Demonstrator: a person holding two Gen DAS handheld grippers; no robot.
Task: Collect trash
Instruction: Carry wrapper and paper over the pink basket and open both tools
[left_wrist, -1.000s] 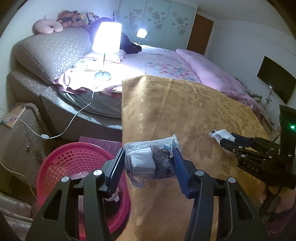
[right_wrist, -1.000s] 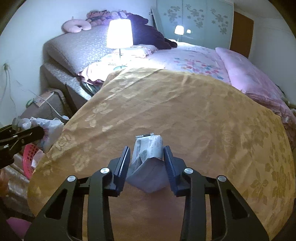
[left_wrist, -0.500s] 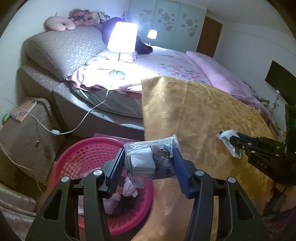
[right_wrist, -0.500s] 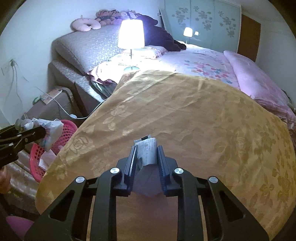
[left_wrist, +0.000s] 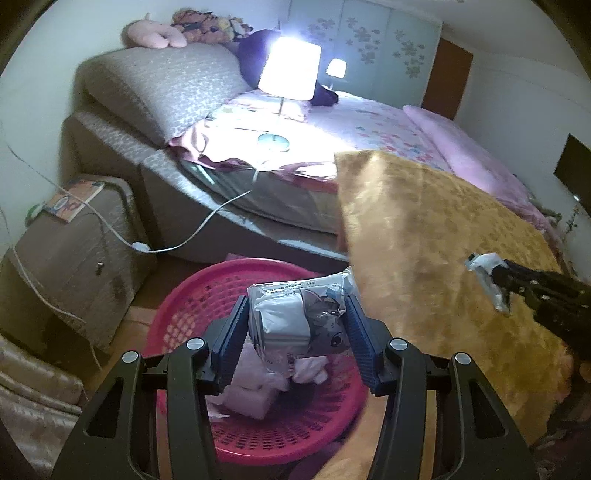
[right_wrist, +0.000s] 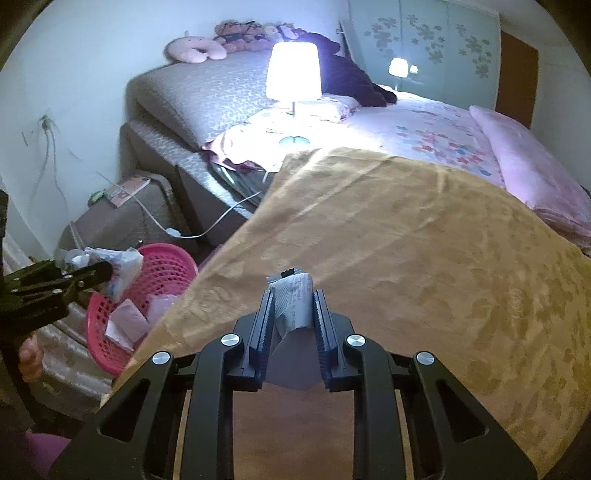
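Basket on floor left of bed; lamp on bed.

2 grippers: left, right. 2 wrappers, 1 each. 1 pink basket lower centre. 1 lamp up top.

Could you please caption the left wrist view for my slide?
Left gripper holds a crumpled white plastic packet above the round pink plastic basket.
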